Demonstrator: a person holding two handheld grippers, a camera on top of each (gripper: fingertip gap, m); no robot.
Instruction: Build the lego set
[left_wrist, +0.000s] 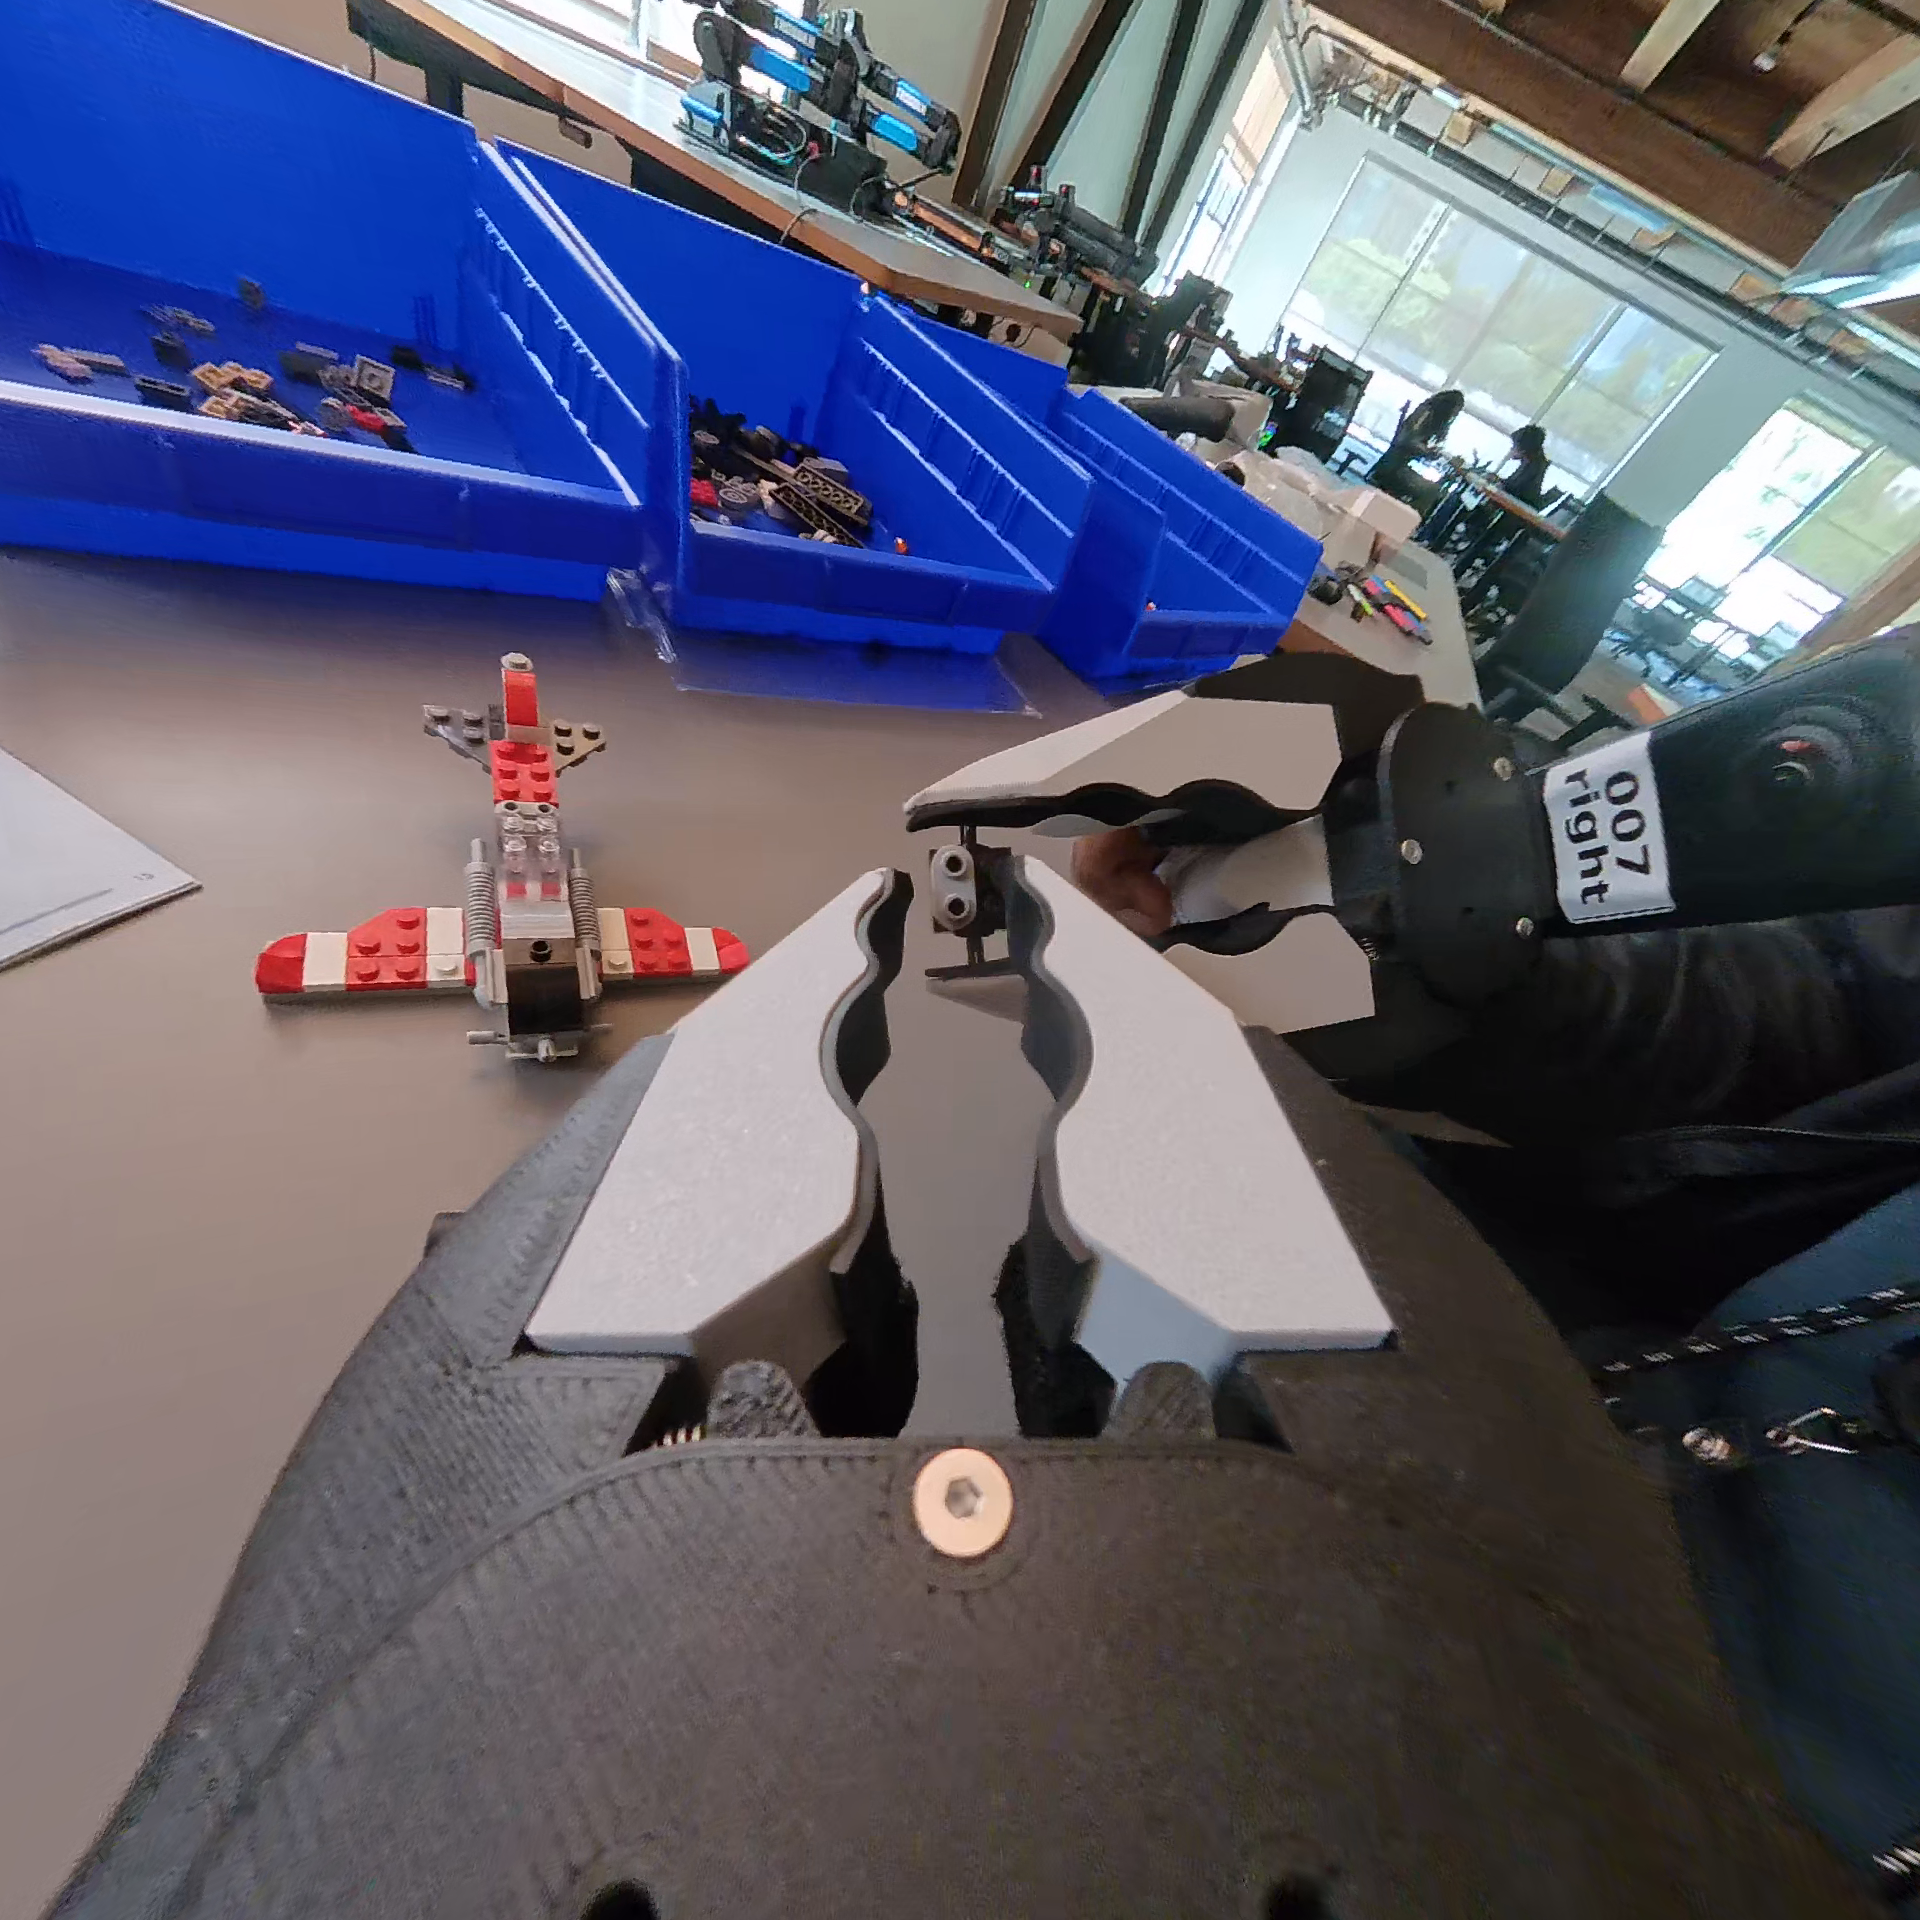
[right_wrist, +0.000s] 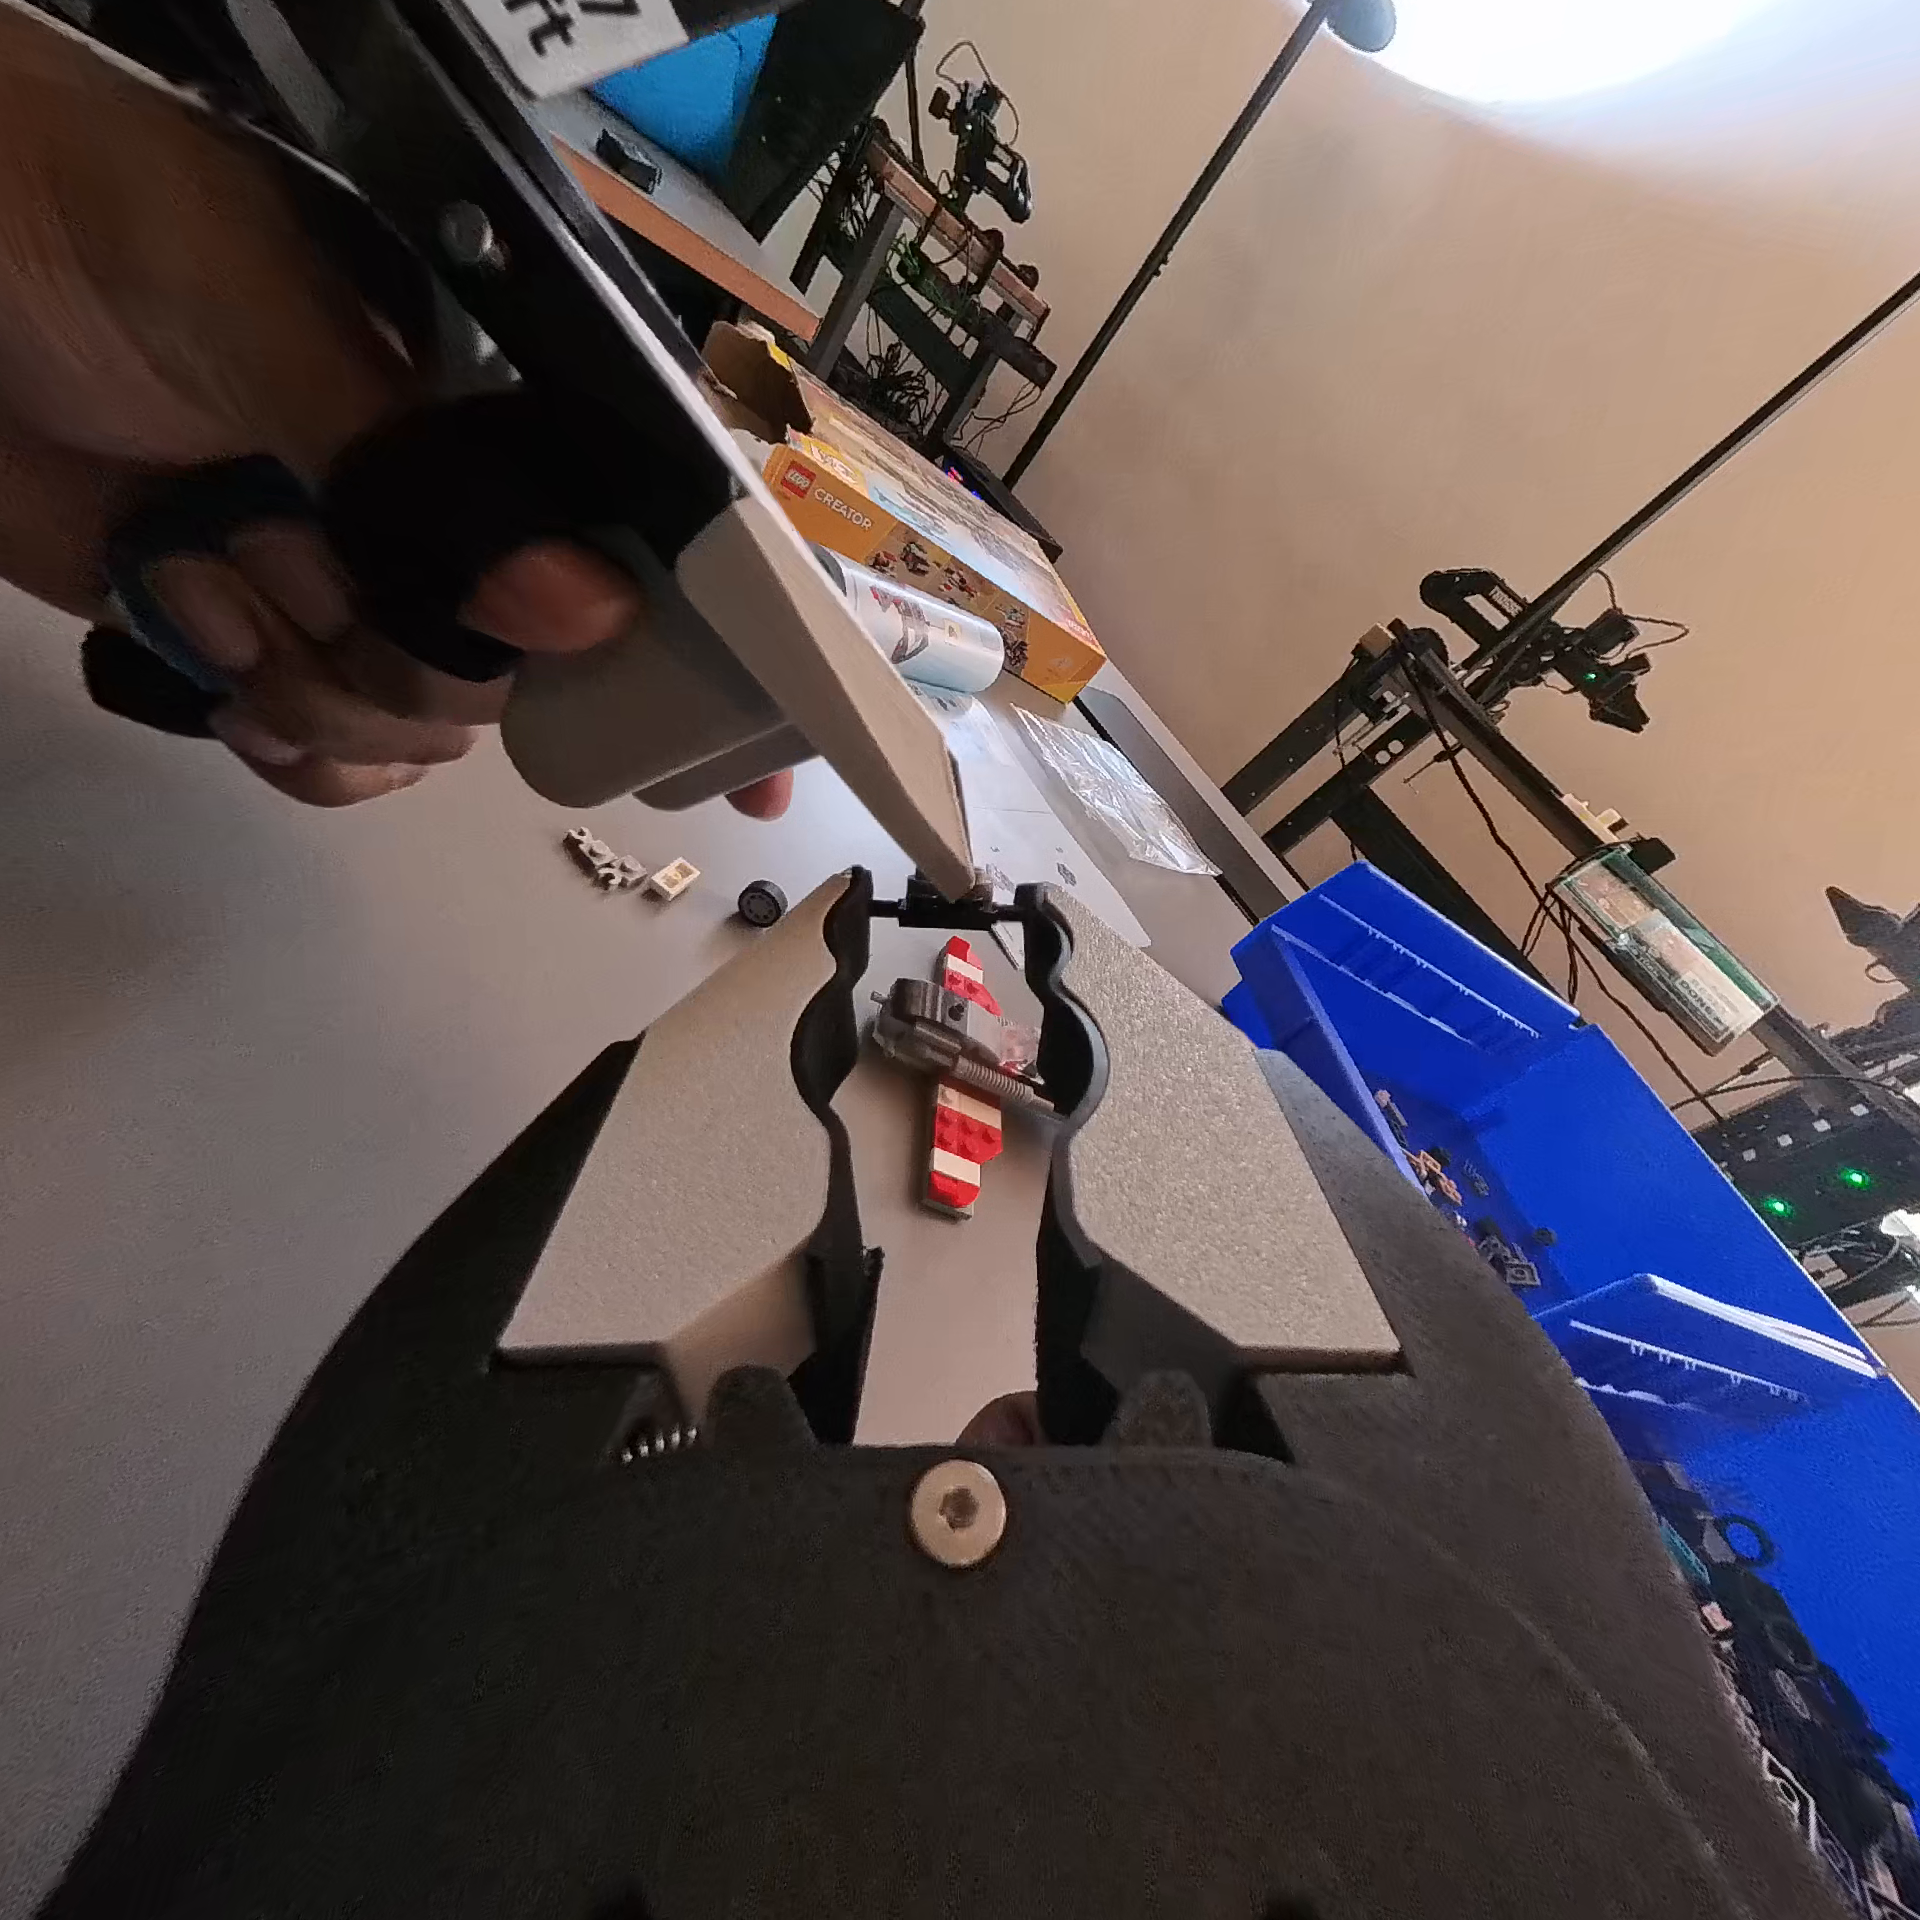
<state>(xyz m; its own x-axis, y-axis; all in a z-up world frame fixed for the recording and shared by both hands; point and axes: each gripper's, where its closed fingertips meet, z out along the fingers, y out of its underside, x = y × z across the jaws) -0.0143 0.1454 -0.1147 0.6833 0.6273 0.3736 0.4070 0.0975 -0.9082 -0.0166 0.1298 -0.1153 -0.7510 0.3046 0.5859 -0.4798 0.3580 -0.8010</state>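
Above the bench, the right tongs pinch a small black axle piece crosswise at their tips, steadying it while the left tongs, narrowed around a grey two-hole connector, bring it against the piece, apparently to join them. The half-built red-and-white plane waits just beside on the bench, in front of blue parts bins, likely next to receive the subassembly.
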